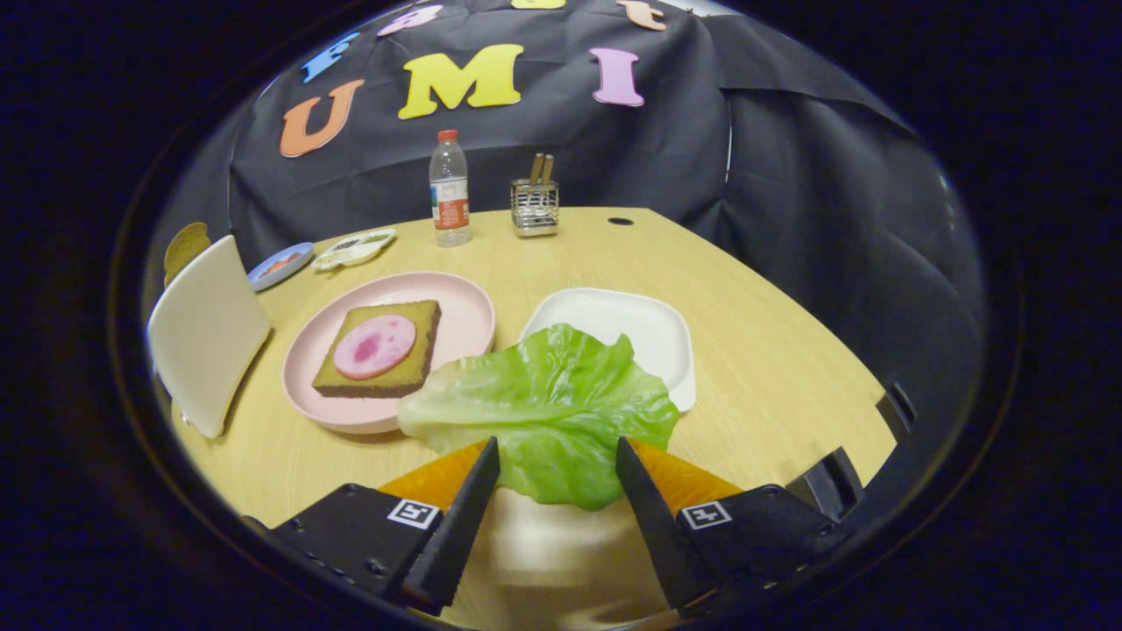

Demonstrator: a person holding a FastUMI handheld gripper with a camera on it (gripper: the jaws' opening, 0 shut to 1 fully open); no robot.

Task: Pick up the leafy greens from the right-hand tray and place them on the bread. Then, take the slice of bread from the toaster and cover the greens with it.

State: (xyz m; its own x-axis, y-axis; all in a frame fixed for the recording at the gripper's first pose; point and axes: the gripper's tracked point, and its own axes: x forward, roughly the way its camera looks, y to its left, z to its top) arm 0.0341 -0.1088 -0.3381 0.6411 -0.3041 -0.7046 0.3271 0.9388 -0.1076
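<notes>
bottle [450, 188] label: unreadable | hand-held gripper [557, 456] square markers: no legible text; fingers spread around lettuce [543, 407]

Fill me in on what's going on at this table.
A sandwich is being assembled with a hand-held gripper. It holds a lettuce leaf between its fingers, raised over the white tray's near edge. Beside it, the pink plate carries bread topped with a meat slice. No greens on it yet.

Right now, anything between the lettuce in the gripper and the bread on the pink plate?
Nothing visible. The gripper holds the lettuce leaf between its fingers; the bread, topped with a ham slice, lies open on the pink plate just ahead and left.
</notes>
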